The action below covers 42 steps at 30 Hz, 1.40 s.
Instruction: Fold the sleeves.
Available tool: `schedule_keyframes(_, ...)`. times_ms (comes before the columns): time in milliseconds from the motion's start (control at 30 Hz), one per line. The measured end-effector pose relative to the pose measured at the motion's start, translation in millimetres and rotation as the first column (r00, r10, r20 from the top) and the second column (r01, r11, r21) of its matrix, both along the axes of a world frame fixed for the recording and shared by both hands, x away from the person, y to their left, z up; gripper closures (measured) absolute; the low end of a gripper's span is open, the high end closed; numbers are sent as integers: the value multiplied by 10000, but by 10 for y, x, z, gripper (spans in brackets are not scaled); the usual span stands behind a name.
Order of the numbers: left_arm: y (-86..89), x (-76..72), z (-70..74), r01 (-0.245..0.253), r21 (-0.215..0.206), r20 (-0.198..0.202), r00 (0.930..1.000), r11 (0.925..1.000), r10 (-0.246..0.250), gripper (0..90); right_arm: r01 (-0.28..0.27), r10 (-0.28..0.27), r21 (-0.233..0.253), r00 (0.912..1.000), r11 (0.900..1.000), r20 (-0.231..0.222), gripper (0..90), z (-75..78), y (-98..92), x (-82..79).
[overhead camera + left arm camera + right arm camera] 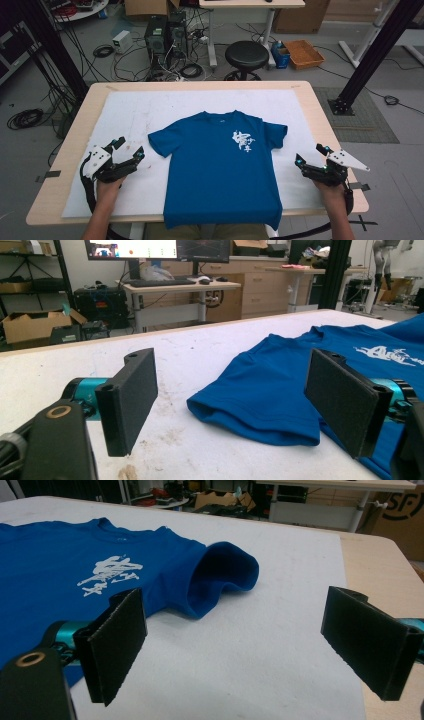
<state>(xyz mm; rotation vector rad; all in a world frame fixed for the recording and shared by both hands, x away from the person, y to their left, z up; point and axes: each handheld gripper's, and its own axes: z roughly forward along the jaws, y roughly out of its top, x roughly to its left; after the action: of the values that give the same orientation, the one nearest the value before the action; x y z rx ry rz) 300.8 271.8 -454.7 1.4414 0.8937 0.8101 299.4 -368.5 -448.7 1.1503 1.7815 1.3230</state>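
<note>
Overhead, blue T-shirt (222, 167) flat between 2 spread tools, left tool (124, 151), right tool (311, 154); right sleeve's hollow opening (222, 580) up close.

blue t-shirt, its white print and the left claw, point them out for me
blue t-shirt (215, 175): high view, plain front below the print
white print (241, 141): high view, middle of the chest lettering
left claw (131, 147): high view, midway between its fingertips

High view looks down and forward over the whole table (70, 150). Left gripper view sits low, close to the blue T-shirt (280, 385) sleeve; right gripper view likewise, facing the other sleeve. All share the shirt.
</note>
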Motion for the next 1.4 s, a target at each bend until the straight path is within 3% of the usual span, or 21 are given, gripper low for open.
schedule_keyframes(433, -5, 2, 1, -67, 34, -34, 10000, 10000, 67, 214, 90, -89, 51, 9999, 9999, -59, 105, 0, -1, 5)
schedule_keyframes(633, -3, 20, 6, -197, -62, -245, 9995, 9998, 195, 217, 412, -408, 101, 9985, 9991, -358, 105, 4, -9, 40)
schedule_keyframes(833, 1, 51, 14, -306, -5, -527, 9981, 9995, 305, 217, 873, -794, 667, 9905, 9939, -1127, 105, 8, -58, 112)
schedule_keyframes(1000, -10, 49, 14, -337, 35, -525, 9980, 9994, 338, 217, 1418, -1229, 1211, 9808, 9825, -1515, 105, 10, -102, 153)
schedule_keyframes(1033, -12, 49, 15, -348, 92, -537, 9979, 9994, 352, 217, 1520, -1272, 1563, 9791, 9759, -1585, 105, 16, -103, 171)
schedule_keyframes(1067, -20, 49, 16, -364, 120, -541, 9978, 9993, 370, 217, 1867, -1490, 1960, 9700, 9627, -1920, 106, 64, -74, 222)
schedule_keyframes(1100, -20, 49, 16, -364, 120, -541, 9978, 9993, 370, 217, 1867, -1490, 1960, 9700, 9627, -1920, 106, 64, -74, 222)
schedule_keyframes(1167, -30, 40, 16, -362, 245, -452, 9983, 9990, 372, 217, 1943, -1494, 1881, 9619, 9627, -2288, 185, 141, 51, 324)
schedule_keyframes(1233, -45, 35, 17, -370, 391, -410, 9984, 9986, 386, 217, 1955, -1475, 1822, 9576, 9636, -2474, 185, 162, 107, 372)
schedule_keyframes(1400, -42, 38, 16, -396, 332, -420, 9983, 9987, 410, 217, 2357, -1692, 1246, 9020, 9638, -3973, 316, 130, 410, 776)
